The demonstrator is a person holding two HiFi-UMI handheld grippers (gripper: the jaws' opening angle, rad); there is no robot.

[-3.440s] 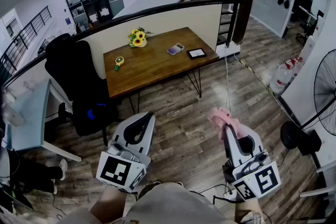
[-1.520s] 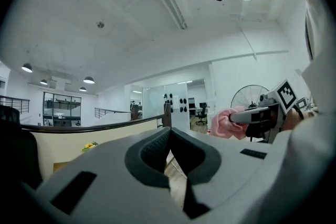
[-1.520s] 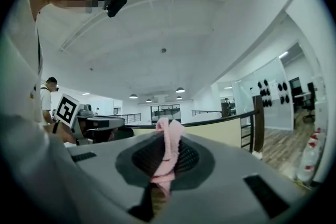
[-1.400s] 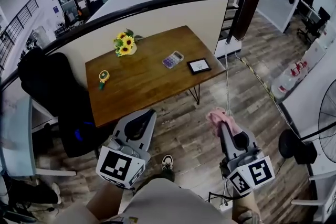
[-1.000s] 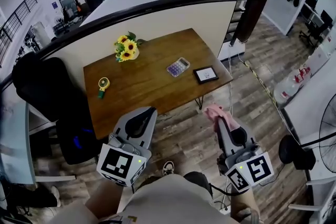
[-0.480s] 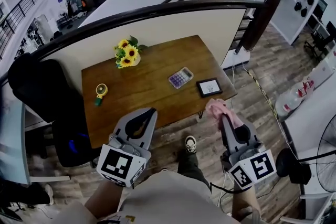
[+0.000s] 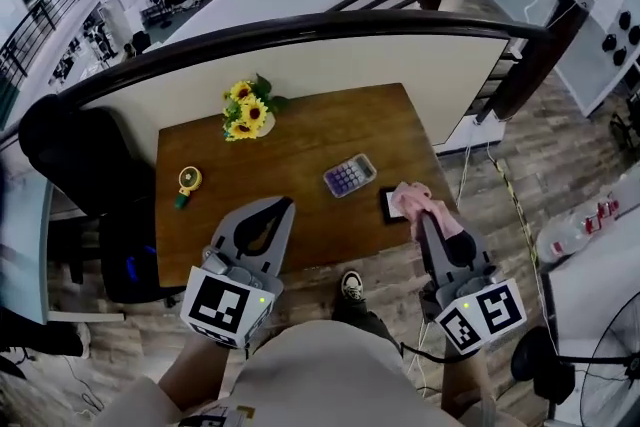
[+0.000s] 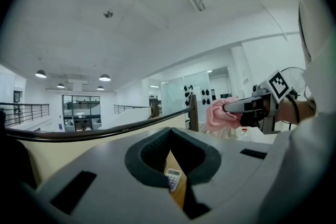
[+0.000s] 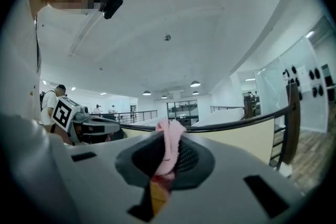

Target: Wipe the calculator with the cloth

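Wiping has not begun: the right gripper, jaws clamped on the pink cloth, hovers with the calculator just ahead, to its left, on the surface. The left gripper is closed and empty.

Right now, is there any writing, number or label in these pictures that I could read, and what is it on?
No text can be read anywhere.
The calculator: keys and display too small to read.
The dark-framed tablet: screen too small, partly behind the cloth.
The marker cubes: black-and-white square patterns, no letters or digits.
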